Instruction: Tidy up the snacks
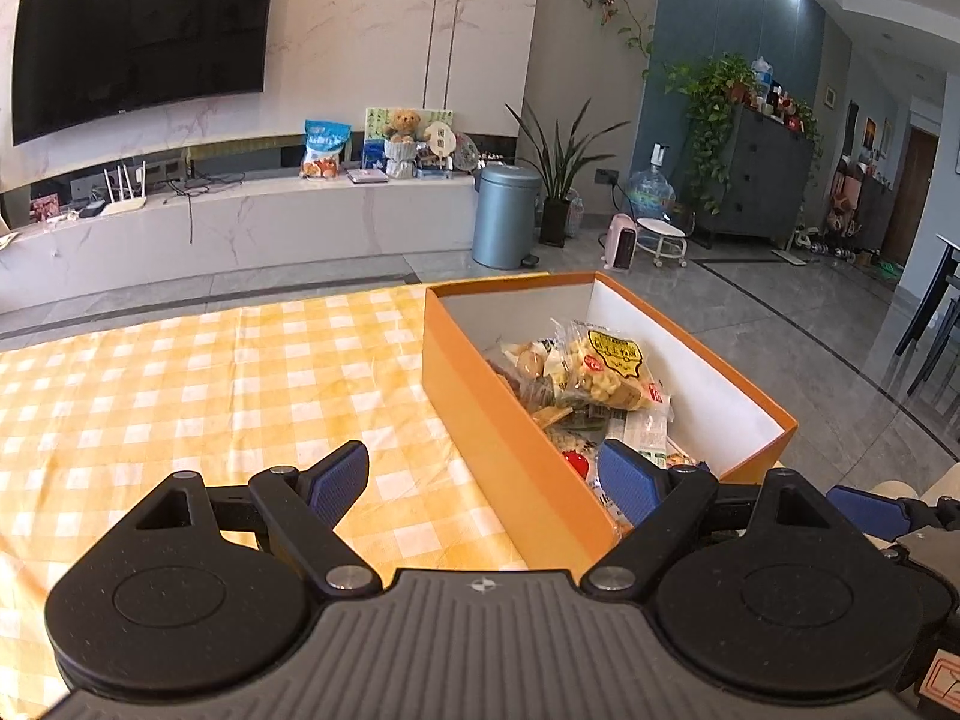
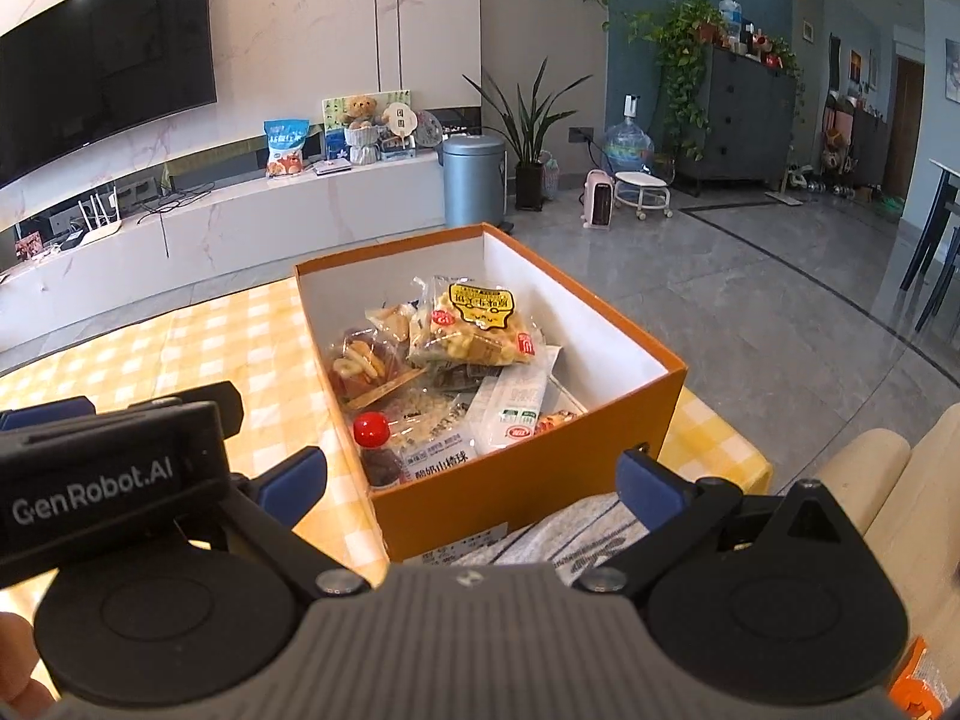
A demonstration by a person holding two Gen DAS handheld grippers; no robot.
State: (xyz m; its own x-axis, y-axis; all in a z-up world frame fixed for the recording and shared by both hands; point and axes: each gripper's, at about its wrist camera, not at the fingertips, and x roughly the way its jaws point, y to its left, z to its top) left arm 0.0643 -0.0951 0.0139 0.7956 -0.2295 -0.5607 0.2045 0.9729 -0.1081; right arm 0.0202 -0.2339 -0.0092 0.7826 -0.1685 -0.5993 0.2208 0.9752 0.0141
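An orange box (image 2: 528, 480) stands at the right edge of a table covered with a yellow checked cloth (image 1: 210, 372). The snacks lie inside it in a loose heap: a yellow bag of puffed corn (image 2: 474, 324) on top toward the far wall, a packet of dried fruit slices (image 2: 360, 372) by the left wall, a small jar with a red lid (image 2: 372, 429) in the near left corner, and a white sachet (image 2: 516, 408) beside it.

The left gripper (image 1: 486, 480) is held over the box's near left wall with its jaws spread wide and nothing between them. The right gripper (image 2: 474, 474) is held before the near wall, likewise spread and empty; a grey printed packet (image 2: 576, 534) lies just beneath it, apparently outside the box, though whether it rests on the table cannot be told.

The cloth appears cleared, so the task is judged nearly finished. If the grey packet is the last snack, it should be gripped by a flat edge, lifted clear of the near wall and laid in the bare space along the right wall, so that the heap is not toppled.
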